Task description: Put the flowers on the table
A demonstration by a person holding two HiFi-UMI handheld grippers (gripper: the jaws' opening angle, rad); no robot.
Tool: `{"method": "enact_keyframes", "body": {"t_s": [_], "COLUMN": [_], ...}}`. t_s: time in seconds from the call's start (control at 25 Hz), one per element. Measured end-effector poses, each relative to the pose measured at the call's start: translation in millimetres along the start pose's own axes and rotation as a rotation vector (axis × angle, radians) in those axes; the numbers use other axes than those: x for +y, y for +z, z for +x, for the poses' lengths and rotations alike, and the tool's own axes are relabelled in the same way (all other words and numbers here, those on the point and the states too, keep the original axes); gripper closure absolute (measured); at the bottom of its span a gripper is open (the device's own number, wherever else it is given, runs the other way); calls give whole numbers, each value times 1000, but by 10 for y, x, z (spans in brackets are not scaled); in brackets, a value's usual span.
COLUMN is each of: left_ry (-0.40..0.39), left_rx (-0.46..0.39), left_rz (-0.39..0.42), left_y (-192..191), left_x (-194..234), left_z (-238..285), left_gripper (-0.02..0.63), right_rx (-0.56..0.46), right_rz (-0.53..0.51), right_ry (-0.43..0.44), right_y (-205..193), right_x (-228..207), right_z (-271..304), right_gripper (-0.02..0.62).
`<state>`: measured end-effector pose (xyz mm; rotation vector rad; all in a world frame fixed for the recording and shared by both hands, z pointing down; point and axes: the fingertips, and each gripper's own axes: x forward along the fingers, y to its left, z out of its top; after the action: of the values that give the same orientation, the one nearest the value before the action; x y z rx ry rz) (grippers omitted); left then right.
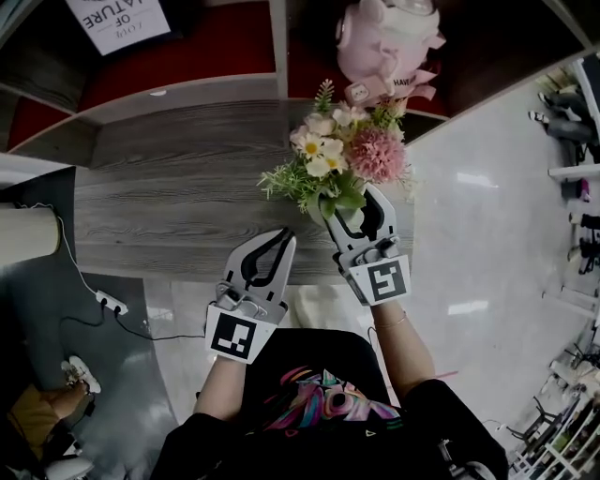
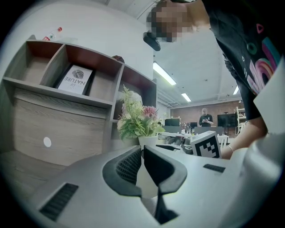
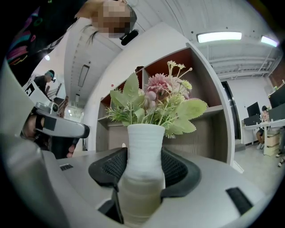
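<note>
Okay, right tool [image 1: 354, 202] is clamped on the neck of a white ribbed vase [image 3: 143, 147], with both jaw pads pressed against its sides and spread wide to fit it. The vase stands upright and carries the flowers [image 1: 342, 150]: a pink bloom, small white and yellow daisies, and green leaves. From the head view the bunch sits over the right end of the grey wood desk [image 1: 169, 187], near its front edge; whether the vase base touches the desk cannot be told. Left tool [image 1: 279, 240] is just beside the right one, over the desk's front edge, with its jaw tips together and nothing between them, and it is pointing level. Behind the desk is a shelf [image 1: 278, 37] with red-backed compartments. One holds a white card with print [image 1: 117, 21], another a pink pot [image 1: 384, 42]. A cable with a plug block [image 1: 111, 302] lies on the floor at the left. A person [image 2: 206, 118] stands far off in the left gripper view.
</note>
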<state>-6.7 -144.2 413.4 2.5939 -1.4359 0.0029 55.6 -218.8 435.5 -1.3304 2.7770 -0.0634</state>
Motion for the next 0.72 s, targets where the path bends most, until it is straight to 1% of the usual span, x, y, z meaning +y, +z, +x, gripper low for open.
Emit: {"method": "enact_keyframes", "body": {"t_s": [0.12, 0.28, 0.4, 0.72], "left_ry": [-1, 3, 9, 14], "left_rx": [-3, 3, 8, 17], "left_rz": [-7, -11, -14, -23], "left_y": [-25, -49, -66, -126], "left_x": [-19, -11, -11, 75], "left_z": [31, 43, 35, -44], "left_gripper": [569, 569, 569, 569], "right_rx": [-7, 47, 15, 33], "right_rz": [-2, -30, -35, -34], "right_ry": [1, 16, 0, -24], "right_y": [-28, -157, -150, -300], "right_x": [3, 6, -8, 26], "right_z": [11, -12, -20, -65], "right_gripper": [341, 341, 341, 338]}}
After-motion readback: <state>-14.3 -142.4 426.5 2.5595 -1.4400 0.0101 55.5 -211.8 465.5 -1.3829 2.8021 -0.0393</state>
